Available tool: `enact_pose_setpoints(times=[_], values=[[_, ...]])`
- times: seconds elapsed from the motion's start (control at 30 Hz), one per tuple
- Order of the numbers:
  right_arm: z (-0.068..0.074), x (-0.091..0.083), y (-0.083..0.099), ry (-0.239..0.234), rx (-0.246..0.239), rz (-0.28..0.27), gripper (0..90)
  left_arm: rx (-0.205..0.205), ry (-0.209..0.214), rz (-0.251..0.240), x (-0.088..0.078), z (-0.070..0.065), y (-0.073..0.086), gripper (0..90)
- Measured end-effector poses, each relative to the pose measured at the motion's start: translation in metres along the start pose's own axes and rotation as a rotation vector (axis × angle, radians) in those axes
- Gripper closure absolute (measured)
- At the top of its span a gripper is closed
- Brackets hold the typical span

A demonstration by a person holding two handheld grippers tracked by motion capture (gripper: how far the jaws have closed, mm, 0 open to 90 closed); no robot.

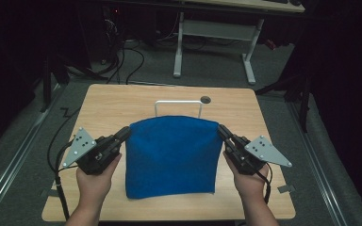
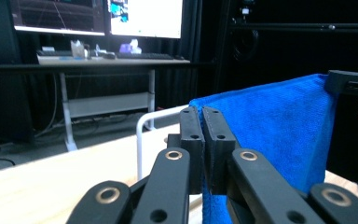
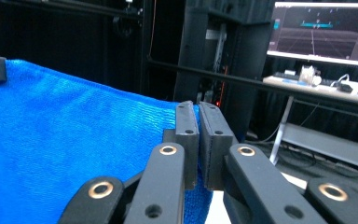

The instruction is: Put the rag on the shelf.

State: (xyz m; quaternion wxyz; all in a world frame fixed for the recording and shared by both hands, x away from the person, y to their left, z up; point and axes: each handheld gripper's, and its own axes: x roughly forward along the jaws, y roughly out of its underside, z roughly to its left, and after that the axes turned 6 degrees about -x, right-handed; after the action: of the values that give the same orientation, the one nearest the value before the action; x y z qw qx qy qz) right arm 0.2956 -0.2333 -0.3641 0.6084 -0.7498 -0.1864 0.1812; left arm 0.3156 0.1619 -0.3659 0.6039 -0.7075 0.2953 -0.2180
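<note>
Aloft, blue cloth [image 1: 172,155] pinched between both grippers' jaws.

Cloth [image 1: 172,157]: blue fabric, matt, finely ribbed pile. Table [image 1: 113,101]: light wood-grain top, smooth, low sheen. Rack [image 1: 178,104]: white tube, smooth, slightly glossy. Left gripper [image 2: 202,126] and right gripper [image 3: 198,122]: matt black plastic with brass-coloured rivets.
</note>
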Motion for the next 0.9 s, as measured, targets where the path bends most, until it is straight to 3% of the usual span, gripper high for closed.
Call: enact_pose_setpoints(times=[0.33, 0.63, 0.9], values=[[-0.012, 0.003, -0.028, 0.013, -0.006, -0.056, 87.6, 0.020, -0.008, -0.031, 0.003, 0.005, -0.023, 88.2], [-0.019, 0.009, -0.028, 0.014, 0.006, -0.036, 87.7, 0.009, 0.005, -0.019, 0.015, 0.010, -0.034, 88.2], [-0.033, 0.020, -0.031, 0.023, 0.011, -0.015, 87.7, 0.055, -0.030, 0.017, 0.034, 0.018, -0.044, 88.3]])
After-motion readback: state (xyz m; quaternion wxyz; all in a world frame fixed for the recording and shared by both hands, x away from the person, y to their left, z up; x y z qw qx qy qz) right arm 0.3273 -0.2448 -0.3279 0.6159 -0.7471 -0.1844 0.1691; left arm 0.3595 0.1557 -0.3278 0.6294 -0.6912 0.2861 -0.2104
